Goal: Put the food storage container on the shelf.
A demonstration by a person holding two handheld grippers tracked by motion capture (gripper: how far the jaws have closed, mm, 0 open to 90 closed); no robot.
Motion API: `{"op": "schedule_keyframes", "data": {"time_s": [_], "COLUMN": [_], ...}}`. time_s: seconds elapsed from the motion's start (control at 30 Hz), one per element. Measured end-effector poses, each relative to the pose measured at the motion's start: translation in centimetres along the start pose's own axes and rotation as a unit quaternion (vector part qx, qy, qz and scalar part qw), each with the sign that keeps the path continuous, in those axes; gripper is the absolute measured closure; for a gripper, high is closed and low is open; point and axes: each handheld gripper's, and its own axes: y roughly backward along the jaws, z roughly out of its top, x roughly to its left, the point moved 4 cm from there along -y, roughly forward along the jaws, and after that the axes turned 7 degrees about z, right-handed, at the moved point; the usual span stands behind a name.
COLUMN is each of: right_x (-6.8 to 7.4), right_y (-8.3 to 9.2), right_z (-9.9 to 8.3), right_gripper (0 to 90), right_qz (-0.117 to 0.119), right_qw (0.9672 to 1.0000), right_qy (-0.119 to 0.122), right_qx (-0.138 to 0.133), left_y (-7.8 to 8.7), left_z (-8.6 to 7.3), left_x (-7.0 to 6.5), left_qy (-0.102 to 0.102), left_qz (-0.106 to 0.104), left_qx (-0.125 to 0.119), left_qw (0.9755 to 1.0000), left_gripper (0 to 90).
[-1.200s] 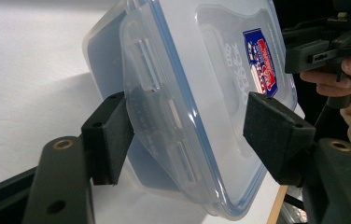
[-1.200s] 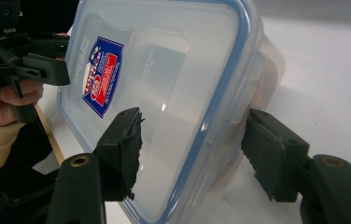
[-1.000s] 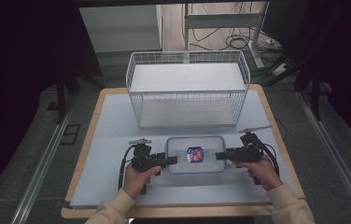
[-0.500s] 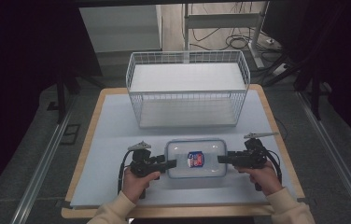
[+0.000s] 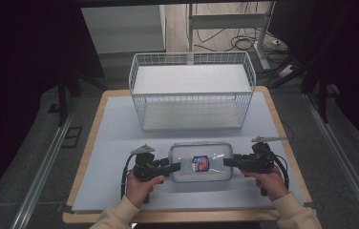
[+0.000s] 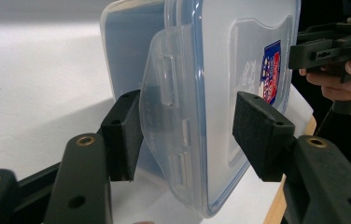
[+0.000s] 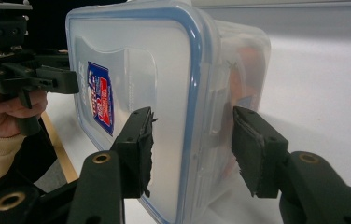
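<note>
A clear plastic container (image 5: 200,162) with a blue-sealed lid and a small label lies flat on the white mat near the front. My left gripper (image 5: 175,168) is at its left end. Its jaws have just been closing, and they straddle the latch flap (image 6: 164,116) of the container (image 6: 211,70). One pad sits by the flap and the other stands just off the lid, so the left gripper (image 6: 187,135) is open. My right gripper (image 5: 227,162) is at the right end. Its jaws have just been closing and the right gripper (image 7: 190,149) is shut on the container (image 7: 164,70).
A white wire basket (image 5: 192,94) stands behind the container at the back of the white mat (image 5: 120,124). The wooden table edge (image 5: 79,181) frames the mat. Metal rails run along the floor on both sides.
Both hands stay at the container's ends, the right one slightly nearer the front edge. The container has not moved.
</note>
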Motion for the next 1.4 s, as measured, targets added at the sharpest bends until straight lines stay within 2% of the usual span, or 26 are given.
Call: {"op": "schedule_keyframes", "data": {"time_s": [0.23,0.57,0.77,0.8,0.83,0.97,1.03,1.1,1.23,1.4], "right_x": [0.3,1.3,2.2,2.2,2.7,3.3,3.9,4.0,4.5,5.1], "right_y": [0.4,0.9,1.4,1.4,1.6,2.0,2.2,2.3,2.5,3.0], "right_z": [0.5,2.7,5.2,5.2,6.3,7.6,9.1,9.5,11.3,13.2], "right_gripper": [49.8,49.8,49.8,49.8,49.7,49.6,49.5,49.5,49.3,49.2], "right_qz": [-0.004,-0.005,-0.007,-0.007,-0.007,-0.006,-0.007,-0.007,-0.006,-0.008], "right_qw": [0.9998,0.9989,0.9974,0.9974,0.9967,0.9959,0.9949,0.9945,0.9933,0.9917], "right_qy": [0.014,0.036,0.056,0.056,0.063,0.069,0.078,0.08,0.089,0.1], "right_qx": [-0.013,-0.03,-0.044,-0.044,-0.05,-0.057,-0.065,-0.067,-0.073,-0.081], "left_y": [0.3,1.4,2.6,2.6,3.2,4.0,4.6,4.7,5.4,6.1], "left_z": [0.6,3.1,5.8,5.8,6.9,8.5,9.7,10.0,11.9,13.9], "left_x": [-0.3,-0.4,-0.8,-0.8,-1.0,-1.3,-1.4,-1.5,-1.6,-1.8], "left_qy": [-0.007,-0.019,-0.033,-0.033,-0.038,-0.049,-0.053,-0.054,-0.061,-0.063], "left_qz": [-0.001,-0.001,0.004,0.004,0.005,0.01,0.012,0.012,0.016,0.011], "left_qx": [-0.01,-0.033,-0.047,-0.047,-0.055,-0.063,-0.07,-0.07,-0.078,-0.085], "left_qw": [0.9999,0.9993,0.9983,0.9983,0.9977,0.9968,0.9961,0.996,0.995,0.9943], "left_gripper": [44.9,45.2,45.3,45.3,45.3,45.3,45.3,45.3,45.3,45.8]}}
